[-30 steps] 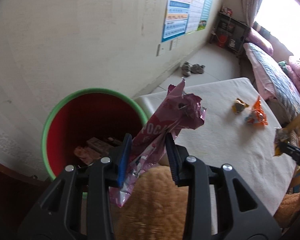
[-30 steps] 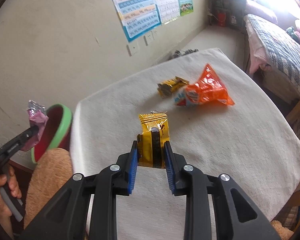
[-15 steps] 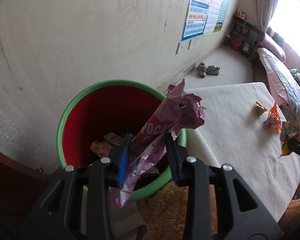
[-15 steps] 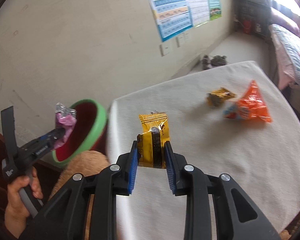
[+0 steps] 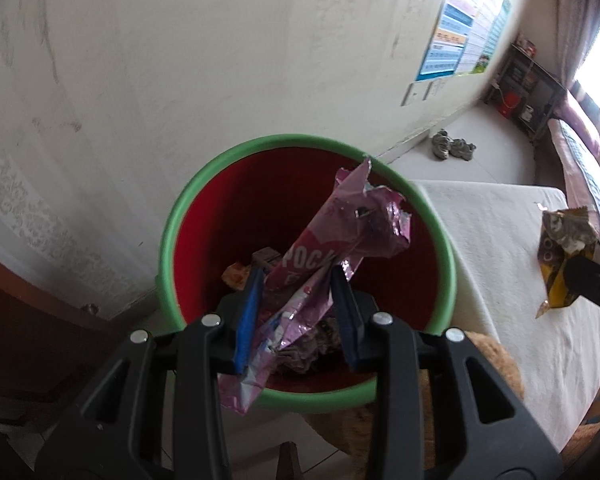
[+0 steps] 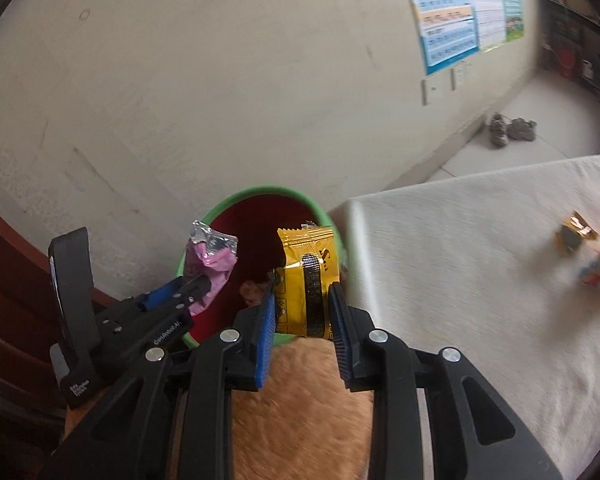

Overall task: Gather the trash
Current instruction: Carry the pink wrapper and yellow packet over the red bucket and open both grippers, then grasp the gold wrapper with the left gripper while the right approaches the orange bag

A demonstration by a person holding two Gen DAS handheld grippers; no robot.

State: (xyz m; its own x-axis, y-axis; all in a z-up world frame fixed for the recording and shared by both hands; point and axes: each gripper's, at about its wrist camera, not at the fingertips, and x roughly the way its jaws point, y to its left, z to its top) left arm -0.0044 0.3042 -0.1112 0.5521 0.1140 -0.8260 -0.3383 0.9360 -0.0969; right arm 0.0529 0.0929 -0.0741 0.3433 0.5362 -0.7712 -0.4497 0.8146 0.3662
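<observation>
A crinkled pink foil snack wrapper (image 5: 332, 256) is held pinched in the left gripper (image 5: 296, 312) directly above the green-rimmed red plastic bin (image 5: 172, 220), ready for dropping, while a yellow foil packet (image 6: 306, 276), clamped in the right gripper (image 6: 302, 312), is brought over the bin's near rim.

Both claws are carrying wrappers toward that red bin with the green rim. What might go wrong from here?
Three risks, as I see it:
1. The yellow wrapper in the right gripper looks close to the bin's green rim; released now, it might land outside.
2. The crumpled pink Pocky wrapper in the left gripper could snag on a pad instead of dropping.
3. The grippers are close and could bump.
</observation>
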